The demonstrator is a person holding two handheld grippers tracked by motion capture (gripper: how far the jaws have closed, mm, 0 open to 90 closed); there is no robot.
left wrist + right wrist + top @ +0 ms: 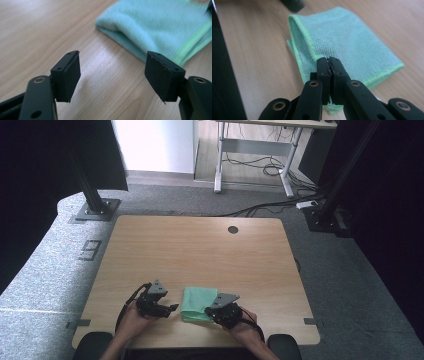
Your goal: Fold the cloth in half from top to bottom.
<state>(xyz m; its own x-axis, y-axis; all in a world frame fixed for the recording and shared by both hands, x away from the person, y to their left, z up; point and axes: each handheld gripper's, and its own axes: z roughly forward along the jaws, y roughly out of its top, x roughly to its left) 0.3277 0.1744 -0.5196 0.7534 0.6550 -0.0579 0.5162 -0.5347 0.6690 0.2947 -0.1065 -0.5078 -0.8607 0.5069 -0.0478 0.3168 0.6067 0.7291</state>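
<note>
A folded green cloth (pixel 197 302) lies near the table's front edge, between my two grippers. In the high view my left gripper (pixel 172 308) sits just left of the cloth, its jaws pointing at it. The left gripper view has that gripper (pixel 112 72) open over bare wood, with the cloth (pixel 160 27) a little beyond the pads and nothing between them. My right gripper (pixel 212 312) is at the cloth's near right corner. In the right gripper view its jaws (pixel 328 60) are shut, and the hemmed edge of the cloth's (pixel 347 37) top layer runs into the tips.
The wooden table (pixel 200 250) has a round cable hole (pixel 233 229) at its far edge. Black frame posts (pixel 92 195) stand on the floor behind the left and right corners. A desk with loose cables (pixel 260 167) stands further back.
</note>
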